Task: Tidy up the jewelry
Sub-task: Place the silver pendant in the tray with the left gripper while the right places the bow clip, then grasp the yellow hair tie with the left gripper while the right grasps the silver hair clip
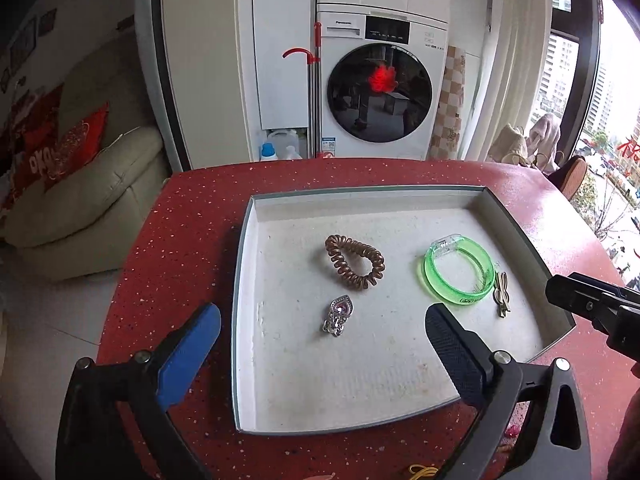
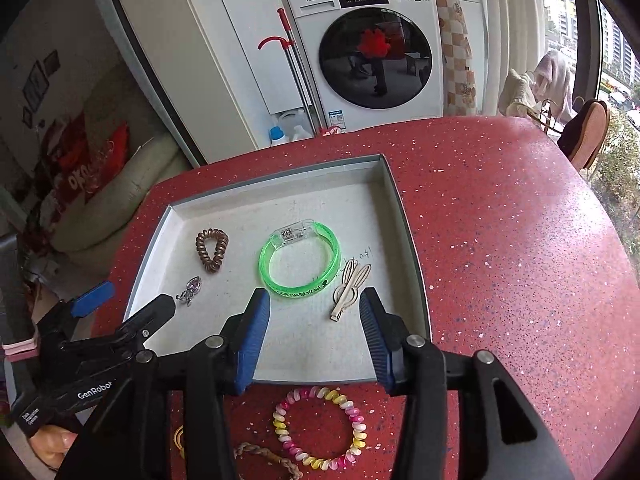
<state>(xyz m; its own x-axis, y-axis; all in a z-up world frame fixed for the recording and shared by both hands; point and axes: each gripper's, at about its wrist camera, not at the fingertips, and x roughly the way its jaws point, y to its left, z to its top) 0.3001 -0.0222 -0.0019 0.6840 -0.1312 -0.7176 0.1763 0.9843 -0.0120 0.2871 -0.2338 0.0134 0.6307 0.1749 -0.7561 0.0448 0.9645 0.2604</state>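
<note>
A shallow white tray (image 1: 256, 264) (image 2: 404, 240) lies on the red table. It holds a brown coil hair tie (image 1: 354, 267) (image 2: 211, 250), a green bangle (image 1: 459, 274) (image 2: 301, 265), a silver heart pendant (image 1: 339, 314) (image 2: 190, 290) and a beige hair clip (image 1: 501, 293) (image 2: 349, 288). My left gripper (image 1: 323, 330) (image 2: 132, 300) is open and empty above the tray's near left part, around the pendant. My right gripper (image 2: 314, 312) is open and empty above the tray's near edge, near the clip. A pink-yellow coil bracelet (image 2: 320, 427), a braided band (image 2: 268, 456) and a yellow band (image 2: 178, 438) lie on the table before the tray.
The red speckled table (image 2: 500, 240) extends right of the tray. A washing machine (image 1: 380, 84), a mop (image 1: 314, 80) and detergent bottles (image 1: 268, 151) stand behind. A cream sofa (image 1: 80, 184) is at the left, a chair (image 2: 588, 132) at the right.
</note>
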